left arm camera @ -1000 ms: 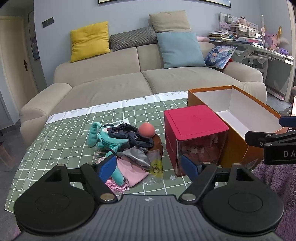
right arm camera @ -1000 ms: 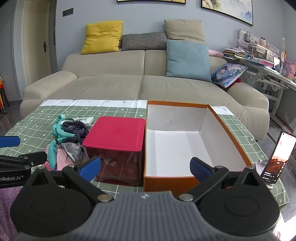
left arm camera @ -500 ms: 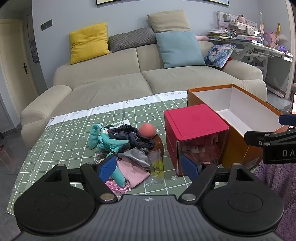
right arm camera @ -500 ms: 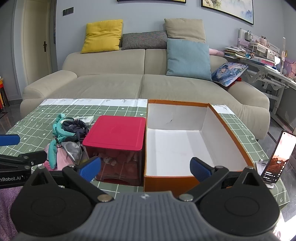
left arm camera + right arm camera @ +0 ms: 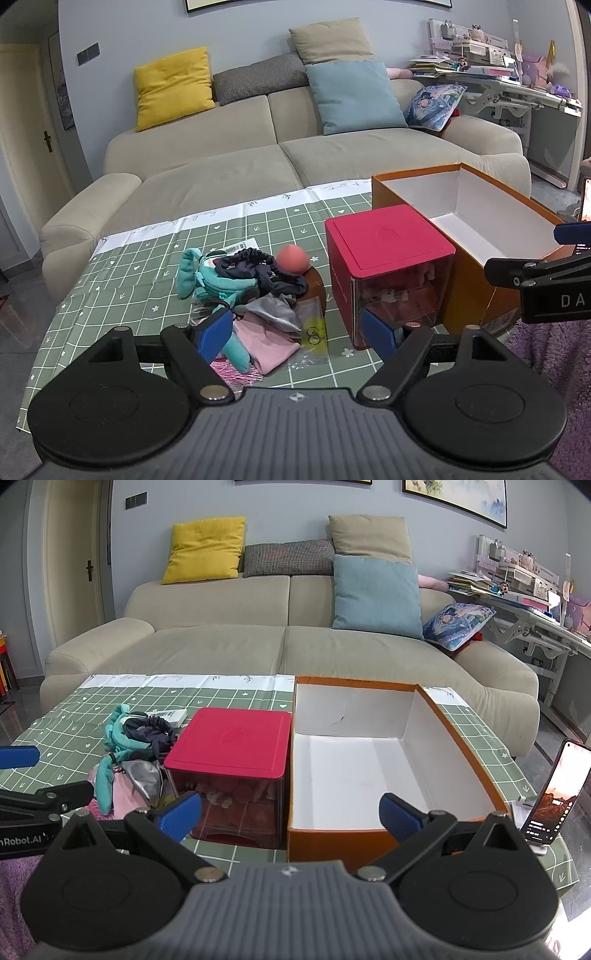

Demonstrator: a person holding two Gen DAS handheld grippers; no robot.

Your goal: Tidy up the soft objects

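**Both grippers hovering over the table, holding nothing**

The left gripper (image 5: 297,332) is hanging with its blue fingers spread wide, pointing at the pile of soft objects (image 5: 255,291) that is lying on the green checked tablecloth (image 5: 122,280). A teal plush toy (image 5: 207,282), a dark scrunchie (image 5: 258,264), a pink ball (image 5: 292,259) and pink cloth (image 5: 271,345) are sitting in that heap, just left of the red-lidded clear box (image 5: 227,771). The right gripper (image 5: 290,814) is likewise gaping open, facing the empty orange cardboard box (image 5: 458,749), which is touching the red-lidded one. A phone (image 5: 554,794) is leaning upright at the far right.

soft pile (image 5: 255,295) left of cube (image 5: 388,273), box (image 5: 480,221) right
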